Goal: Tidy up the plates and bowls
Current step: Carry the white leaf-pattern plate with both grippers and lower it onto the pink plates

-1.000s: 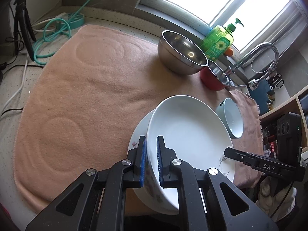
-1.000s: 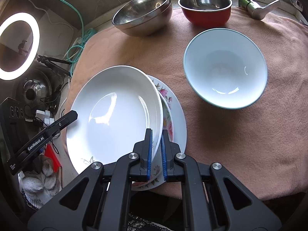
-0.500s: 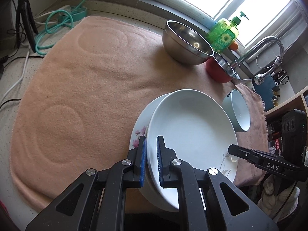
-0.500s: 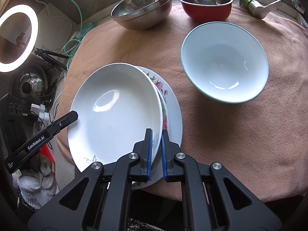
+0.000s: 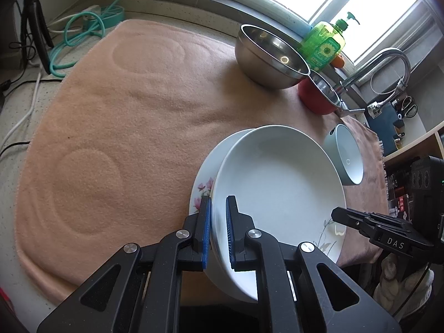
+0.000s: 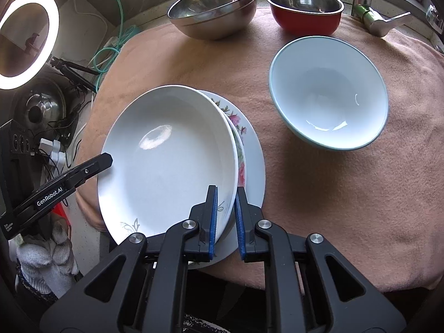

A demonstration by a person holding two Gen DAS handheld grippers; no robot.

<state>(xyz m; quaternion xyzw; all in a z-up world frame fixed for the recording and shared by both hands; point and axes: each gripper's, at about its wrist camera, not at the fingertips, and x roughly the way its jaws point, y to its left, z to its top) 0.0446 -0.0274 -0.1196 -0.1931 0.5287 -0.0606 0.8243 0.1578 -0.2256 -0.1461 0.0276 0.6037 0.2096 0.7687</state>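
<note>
A white deep plate (image 5: 277,183) (image 6: 166,161) rests on a floral plate (image 5: 205,186) (image 6: 251,163) at the near edge of the pink towel. My left gripper (image 5: 218,216) is shut on the white plate's near rim. My right gripper (image 6: 225,208) has its pads a little apart around the opposite rim, loosely. A pale blue bowl (image 6: 327,91) (image 5: 347,158) sits to the right of the plates. A steel bowl (image 5: 270,52) (image 6: 213,11) and a red bowl (image 5: 319,94) (image 6: 305,9) stand at the back.
The pink towel (image 5: 133,105) (image 6: 347,194) covers the counter. A green soap bottle (image 5: 324,45) and a faucet (image 5: 388,66) stand at the back by the window. Cables (image 5: 80,36) lie at the far left. A ring light (image 6: 27,38) stands left of the counter.
The white plate has come down and flatter onto the floral plate. My right gripper's pads have opened a little from the rim. Both grippers have lowered toward the towel.
</note>
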